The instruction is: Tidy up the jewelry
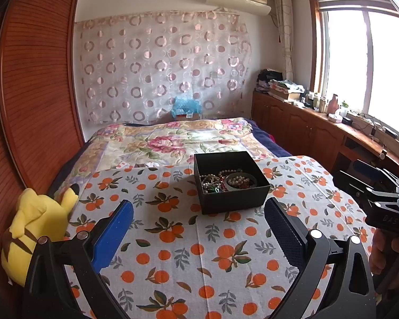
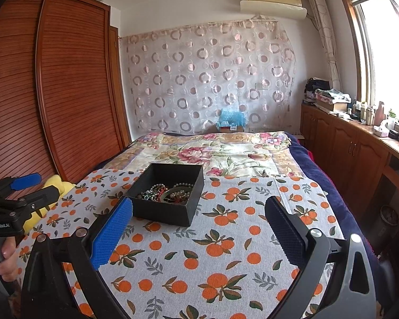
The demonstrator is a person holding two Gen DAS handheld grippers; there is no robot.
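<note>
A black open box (image 1: 235,203) stands on the orange-print cloth (image 1: 188,252). It holds a tangle of jewelry (image 1: 227,180): pearl strands, chains and a dark bangle. My left gripper (image 1: 198,212) is open and empty, just short of the box. In the right wrist view the box (image 2: 162,212) sits ahead and to the left, with the jewelry (image 2: 167,192) inside. My right gripper (image 2: 198,212) is open and empty, its blue finger (image 2: 111,235) close to the box's near left corner. The left gripper (image 2: 33,186) also shows there, at the far left.
A yellow plush toy (image 1: 37,228) lies at the cloth's left edge beside a wooden wardrobe (image 1: 34,79). A floral bedspread (image 1: 173,141) lies beyond the box. Wooden cabinets (image 1: 306,127) with clutter run along the right under the window. The right gripper (image 1: 380,188) shows at right.
</note>
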